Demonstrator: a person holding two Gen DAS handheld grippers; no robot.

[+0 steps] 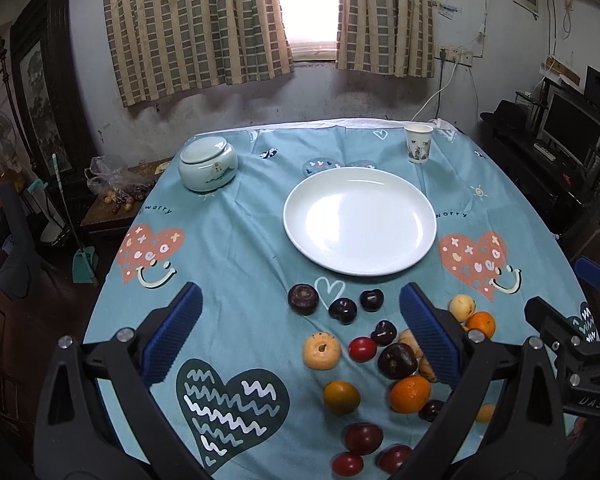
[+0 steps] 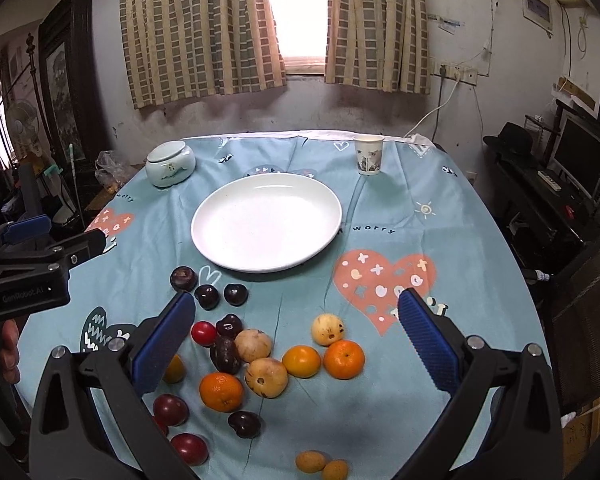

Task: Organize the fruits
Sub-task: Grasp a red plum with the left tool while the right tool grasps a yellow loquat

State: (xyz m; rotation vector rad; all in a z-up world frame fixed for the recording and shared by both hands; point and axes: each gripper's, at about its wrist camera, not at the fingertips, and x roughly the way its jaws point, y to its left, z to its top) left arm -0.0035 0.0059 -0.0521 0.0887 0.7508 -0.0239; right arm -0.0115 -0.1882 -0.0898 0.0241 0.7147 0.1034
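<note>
Both claws hang above the near edge of the table [image 1: 236,240], each spread wide with nothing between its blue pads. From the left wrist view, the left claw [image 1: 300,334] frames part of the fruit pile; from the right wrist view, the right claw [image 2: 296,340] straddles most of it.

Going left to right in the right wrist view: the left claw's black body pokes in at the far left edge, above the cloth. A lidded pale ceramic jar [image 2: 171,163] stands at the far left of the table. Nearer, three dark plums [image 2: 207,297] lie in a row just in front of the white plate [image 2: 204,236], which holds nothing. Below them sits a small red tomato [image 2: 203,333], beside another dark plum and two tan round fruits [image 2: 266,377]. An orange [image 2: 221,391] lies in front of those, with a dark fruit just below it and two reddish plums [image 2: 171,409] to its left. Right of centre, a yellow-orange fruit [image 2: 301,361] touches a second orange [image 2: 344,359], and a pale yellow fruit [image 2: 328,329] sits just behind them. Two small orange-brown fruits [image 2: 310,461] rest at the near edge. A patterned paper cup [image 2: 368,155] stands far back, right of the plate.

All the fruit lies loose on the blue heart-print tablecloth [image 2: 420,208], none on the plate.
</note>
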